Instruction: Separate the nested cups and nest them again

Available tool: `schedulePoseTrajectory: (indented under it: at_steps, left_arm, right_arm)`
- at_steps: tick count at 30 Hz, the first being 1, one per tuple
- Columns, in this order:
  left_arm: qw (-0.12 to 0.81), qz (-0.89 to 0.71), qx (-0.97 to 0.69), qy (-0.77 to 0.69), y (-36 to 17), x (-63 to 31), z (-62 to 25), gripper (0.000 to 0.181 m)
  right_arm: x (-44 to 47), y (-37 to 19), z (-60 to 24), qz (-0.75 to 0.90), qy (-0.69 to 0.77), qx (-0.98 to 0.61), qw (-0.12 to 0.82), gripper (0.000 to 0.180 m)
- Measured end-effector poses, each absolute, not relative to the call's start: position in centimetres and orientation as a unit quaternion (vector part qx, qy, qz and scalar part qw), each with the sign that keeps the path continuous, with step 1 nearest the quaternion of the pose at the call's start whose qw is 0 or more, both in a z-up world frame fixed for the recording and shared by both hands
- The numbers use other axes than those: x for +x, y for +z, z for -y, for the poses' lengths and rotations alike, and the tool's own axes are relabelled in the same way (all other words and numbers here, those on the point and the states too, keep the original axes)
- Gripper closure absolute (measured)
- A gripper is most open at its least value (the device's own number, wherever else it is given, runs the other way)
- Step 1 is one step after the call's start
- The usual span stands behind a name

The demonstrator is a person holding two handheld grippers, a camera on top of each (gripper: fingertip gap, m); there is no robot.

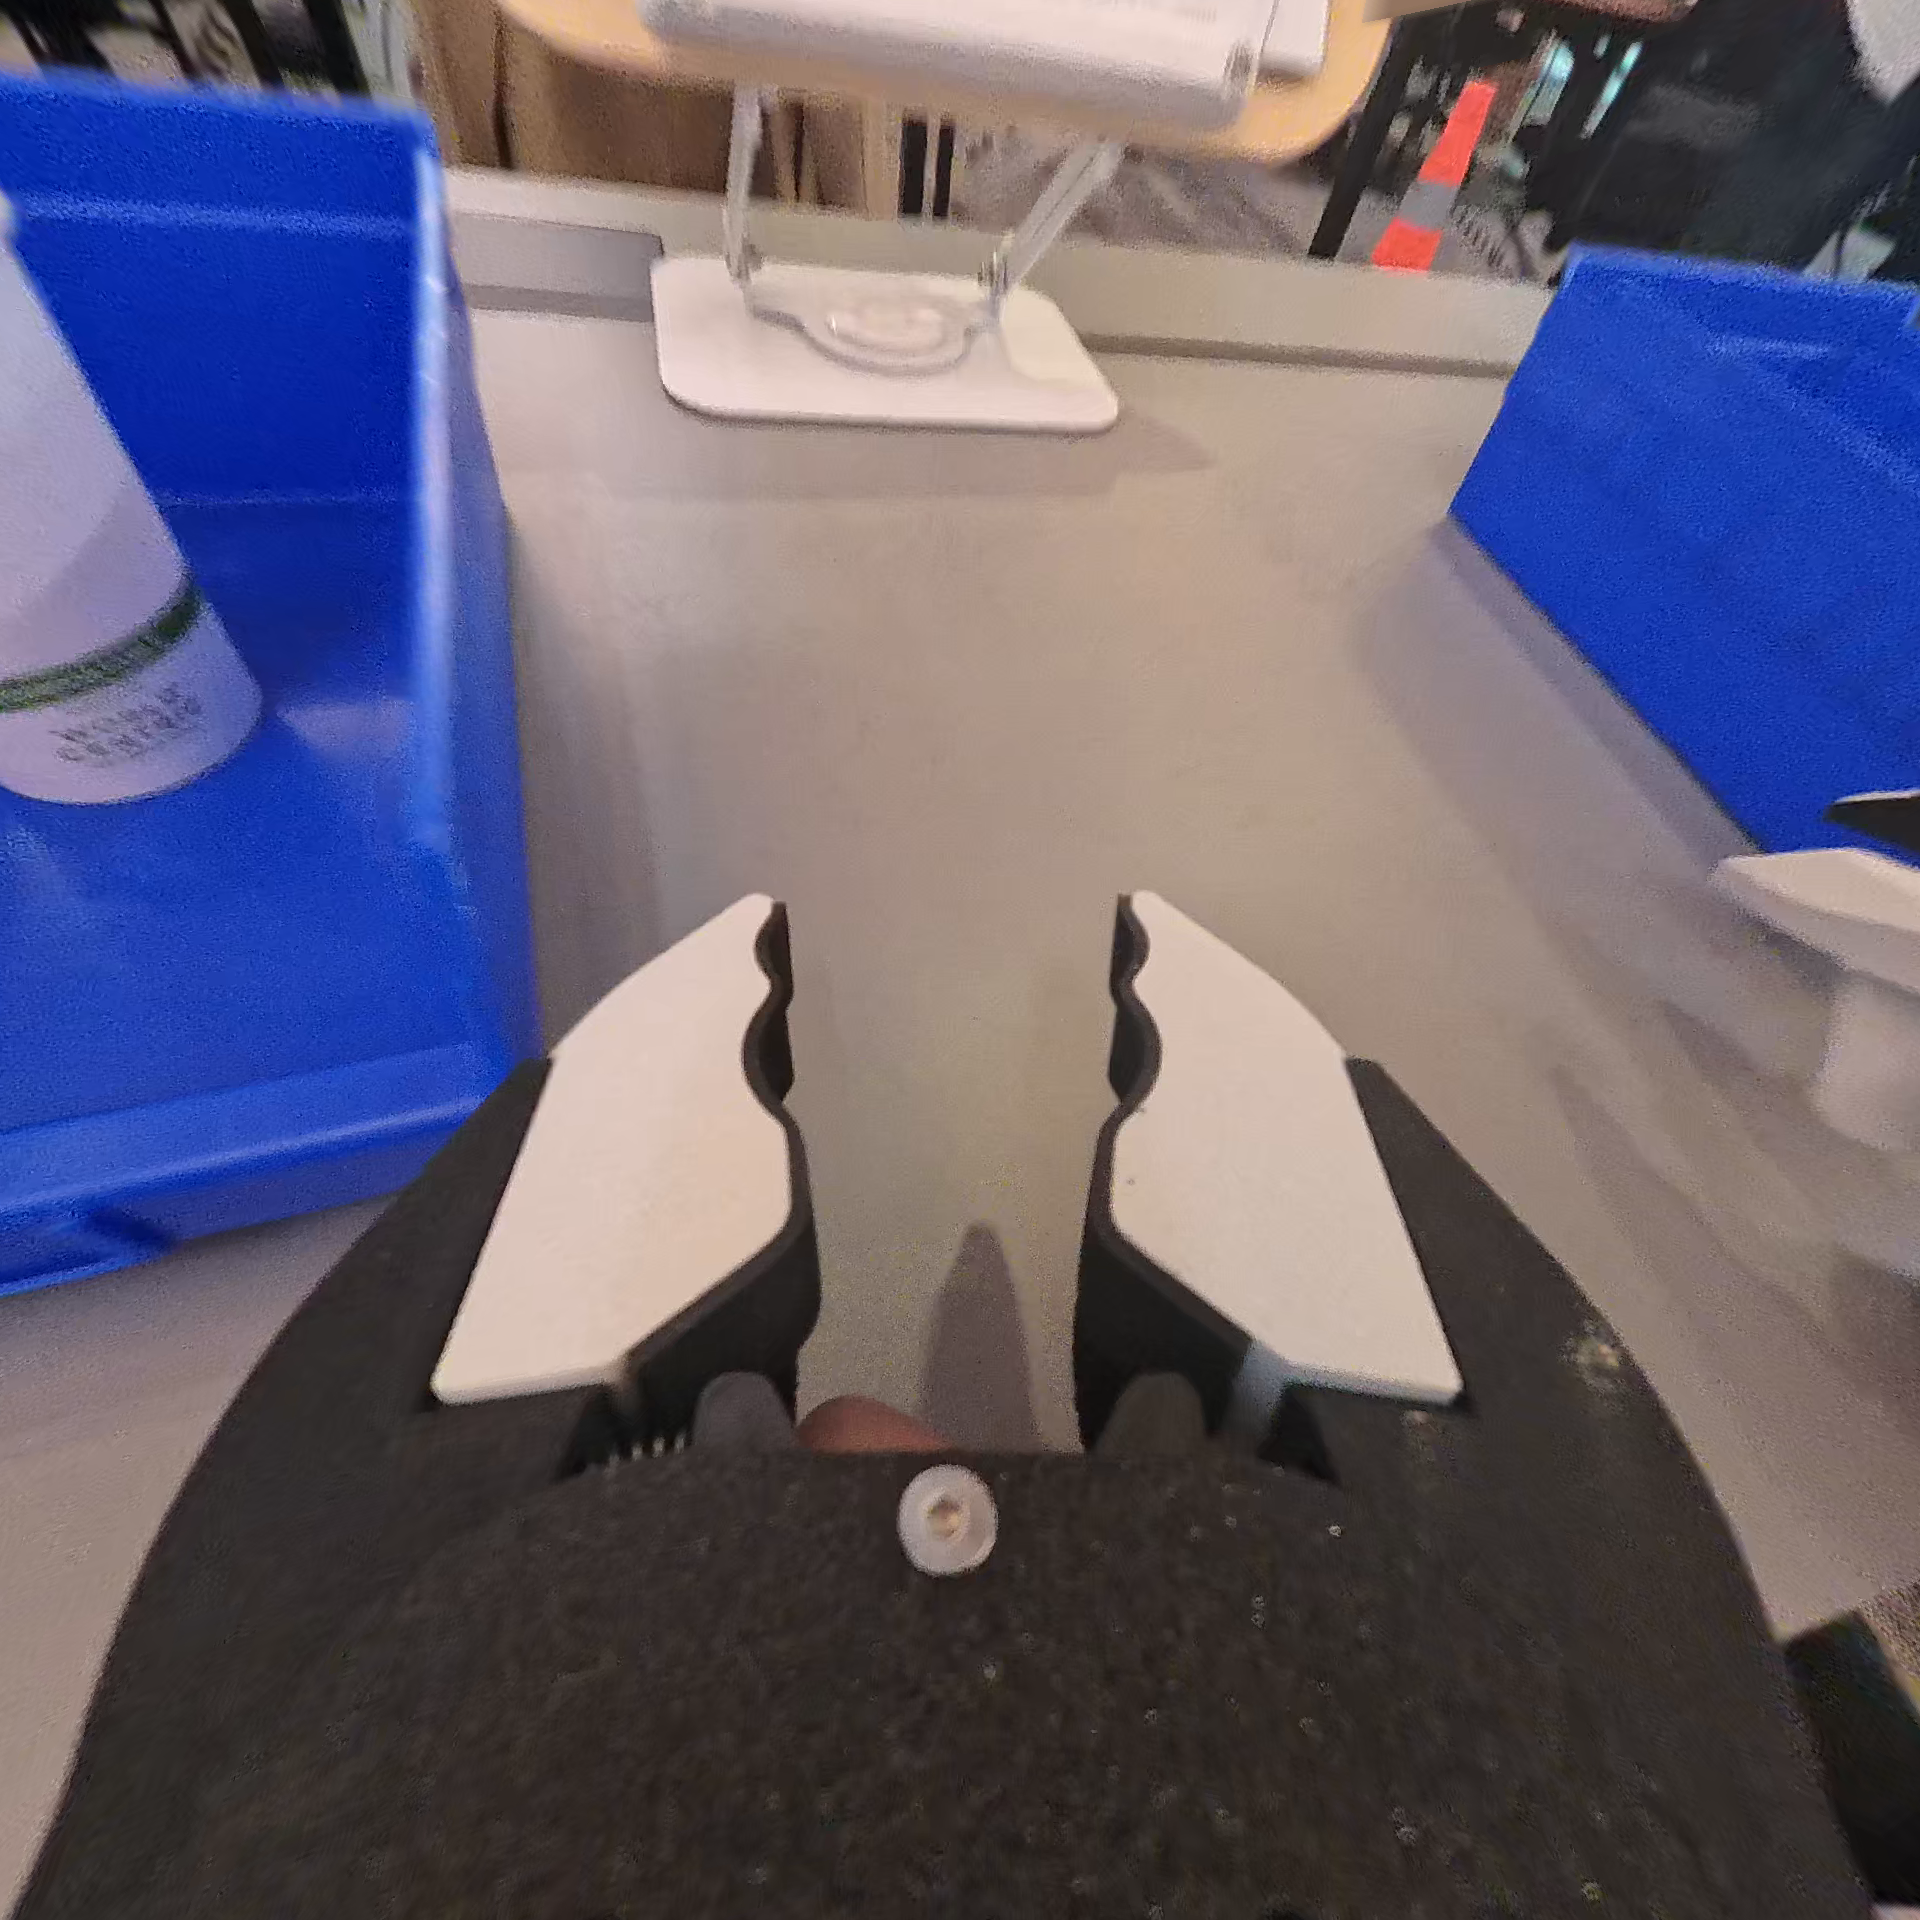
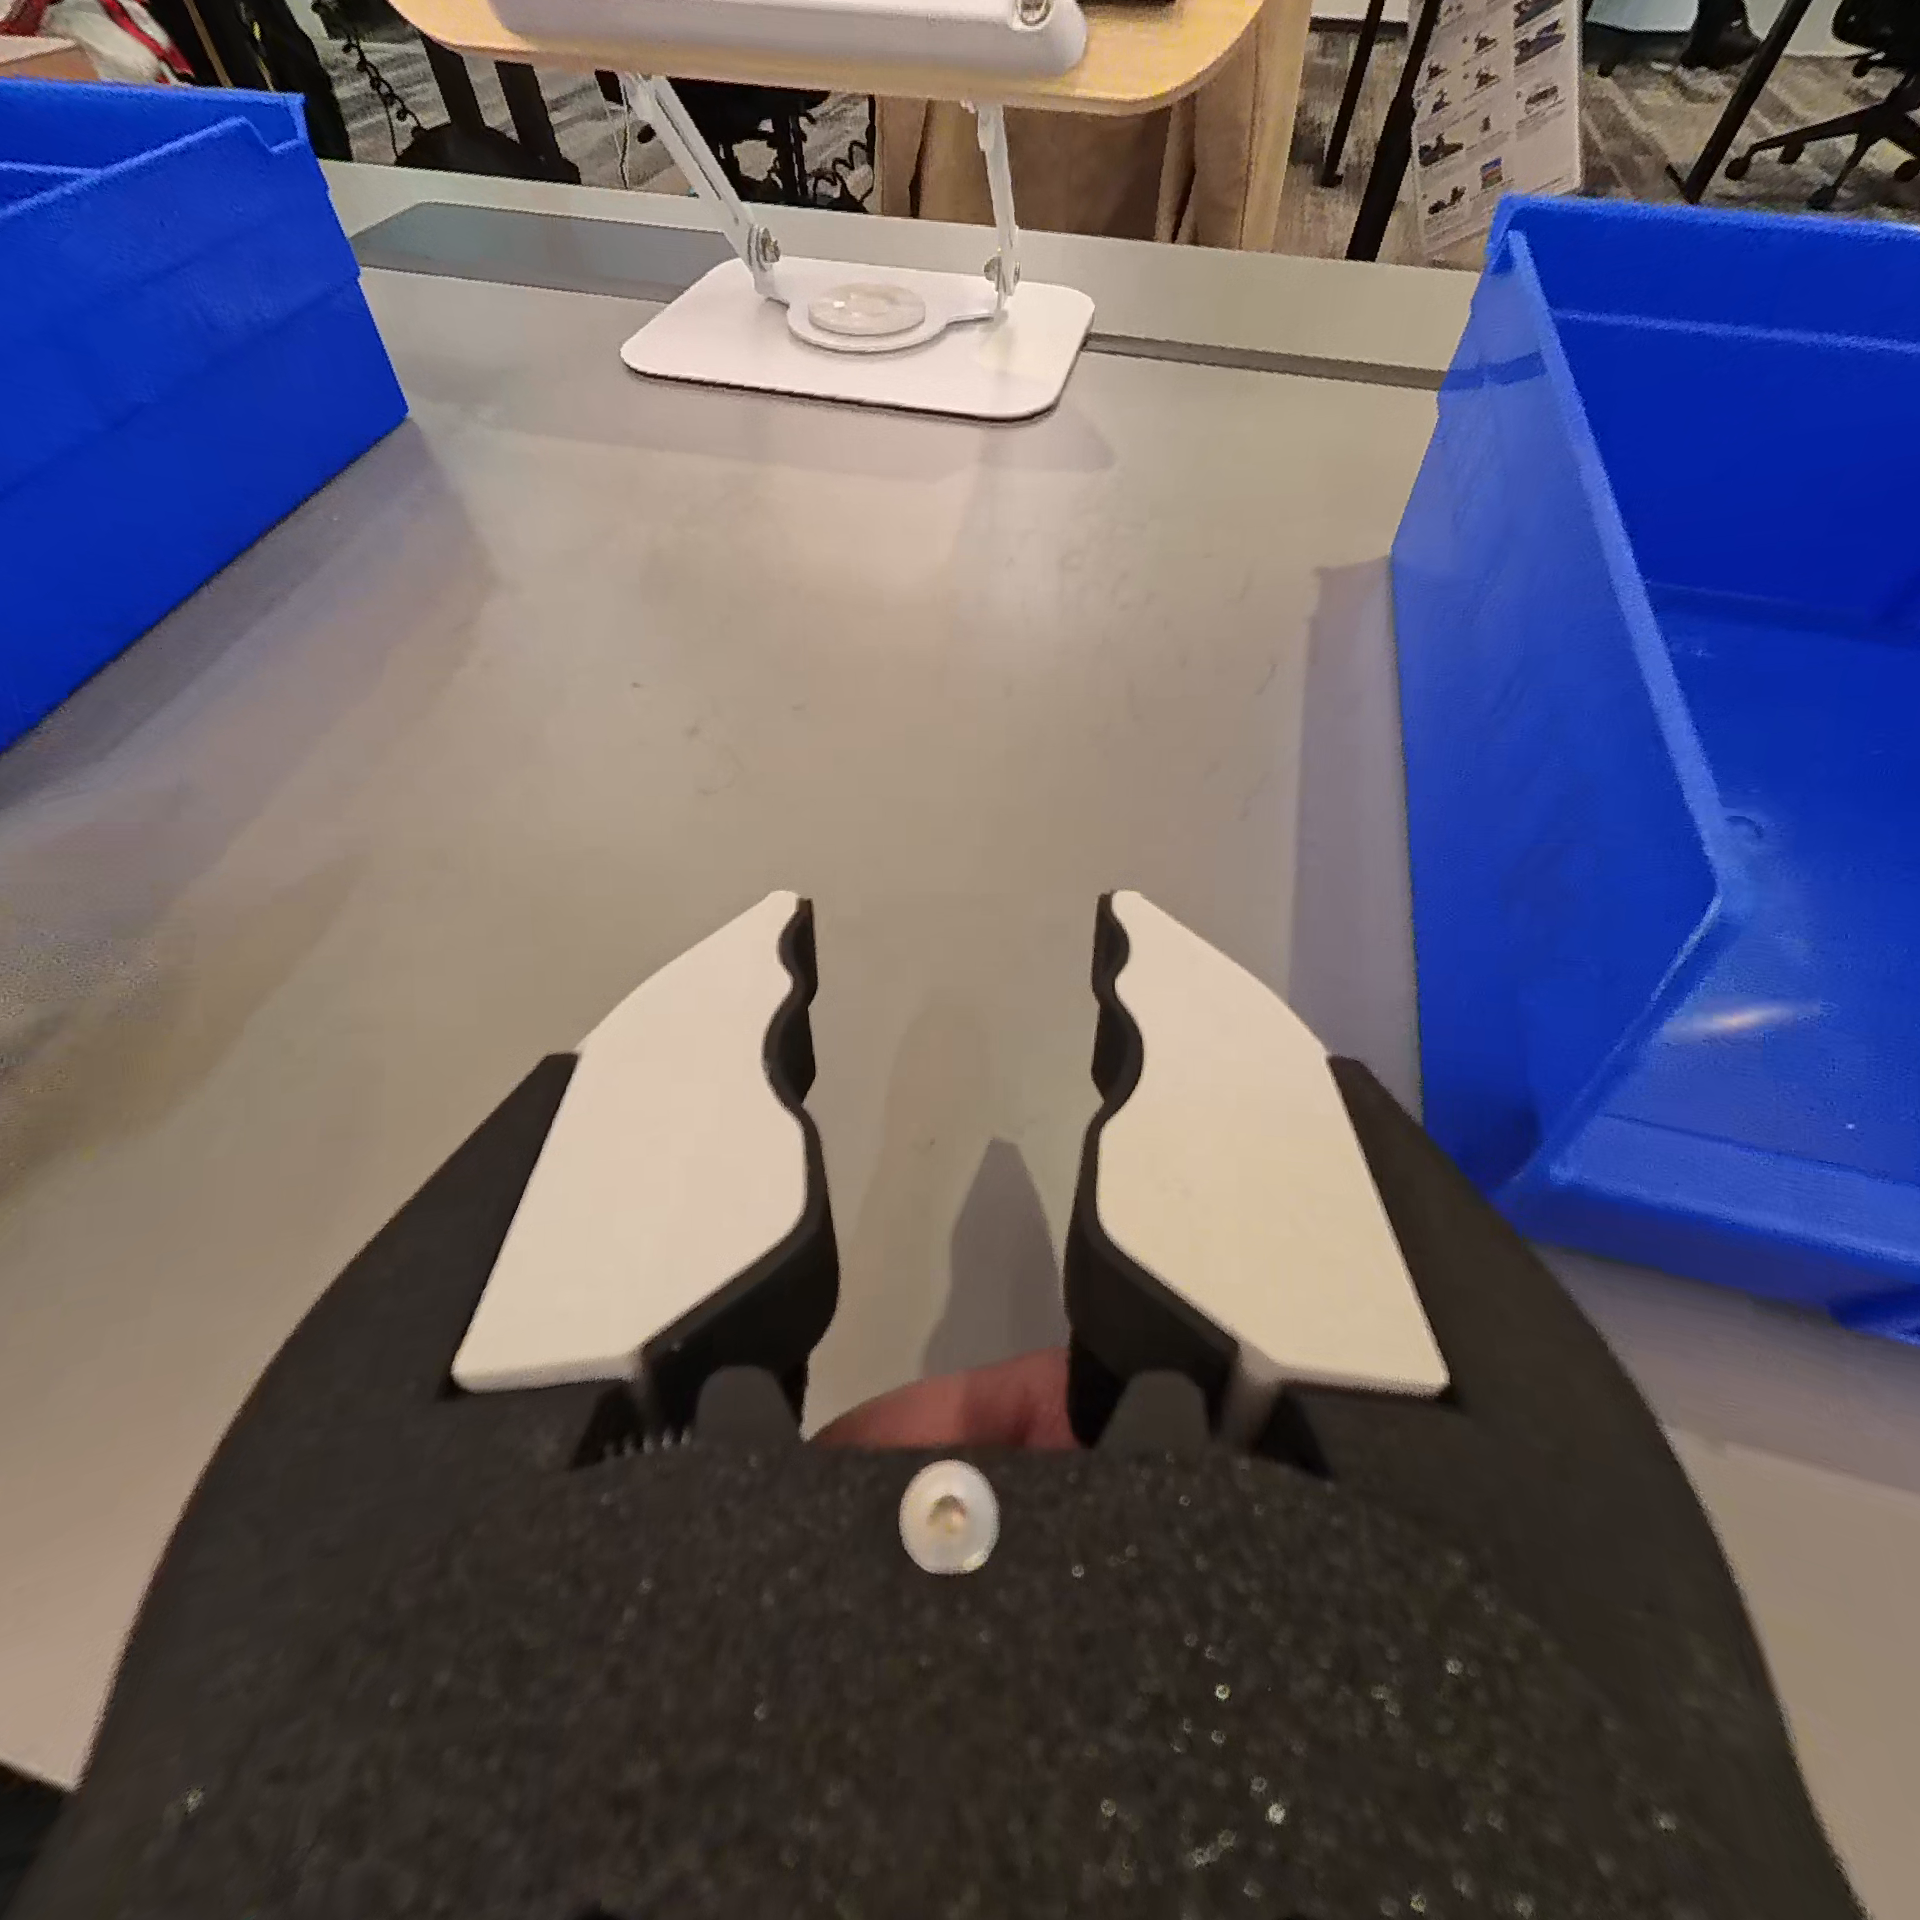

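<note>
Gaping empty, both left tongs (image 1: pixel 951 904) and right tongs (image 2: pixel 954 902); blurred cup (image 1: pixel 99 582) cut off in blue bin (image 1: pixel 343 883).

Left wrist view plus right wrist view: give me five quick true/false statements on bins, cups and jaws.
1. The left gripper has its jaws open with nothing between them. True.
2. The right gripper is shut on a cup. False: its jaws are open and empty.
3. A white cup sits in the blue bin on the left. True.
4. The blue bin on the right holds a stack of cups. False: none show in its visible part.
5. A white stand rests on the grey table at the far side. True.
</note>
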State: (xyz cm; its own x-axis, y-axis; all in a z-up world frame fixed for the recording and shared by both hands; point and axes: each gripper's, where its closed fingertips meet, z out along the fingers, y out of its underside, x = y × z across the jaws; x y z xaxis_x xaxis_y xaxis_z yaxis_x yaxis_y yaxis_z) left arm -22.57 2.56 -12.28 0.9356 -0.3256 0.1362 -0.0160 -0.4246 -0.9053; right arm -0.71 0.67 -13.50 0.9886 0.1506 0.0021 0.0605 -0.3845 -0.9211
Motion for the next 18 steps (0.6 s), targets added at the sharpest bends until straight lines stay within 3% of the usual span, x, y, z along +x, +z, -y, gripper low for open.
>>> schedulePoseTrajectory:
  at_steps: [3, 9, 18]
  left_arm:
    - [0.554, -0.081, -0.816, -0.140, -8.9, -25.9, -1.0, 0.120]
    - [0.534, -0.012, -0.838, -0.107, -7.2, -37.3, -4.8, 0.097]
    - [0.426, -0.047, -0.903, -0.026, -11.9, -41.0, -16.3, 0.082]
  right_arm:
    - [-0.6, -13.2, -0.5, 0.068, 0.043, -0.828, 0.555, 0.129]
    - [-1.2, -12.3, -0.6, 0.074, 0.077, -0.822, 0.559, 0.129]
    - [-1.0, -11.1, 0.0, 0.085, 0.069, -0.815, 0.569, 0.129]
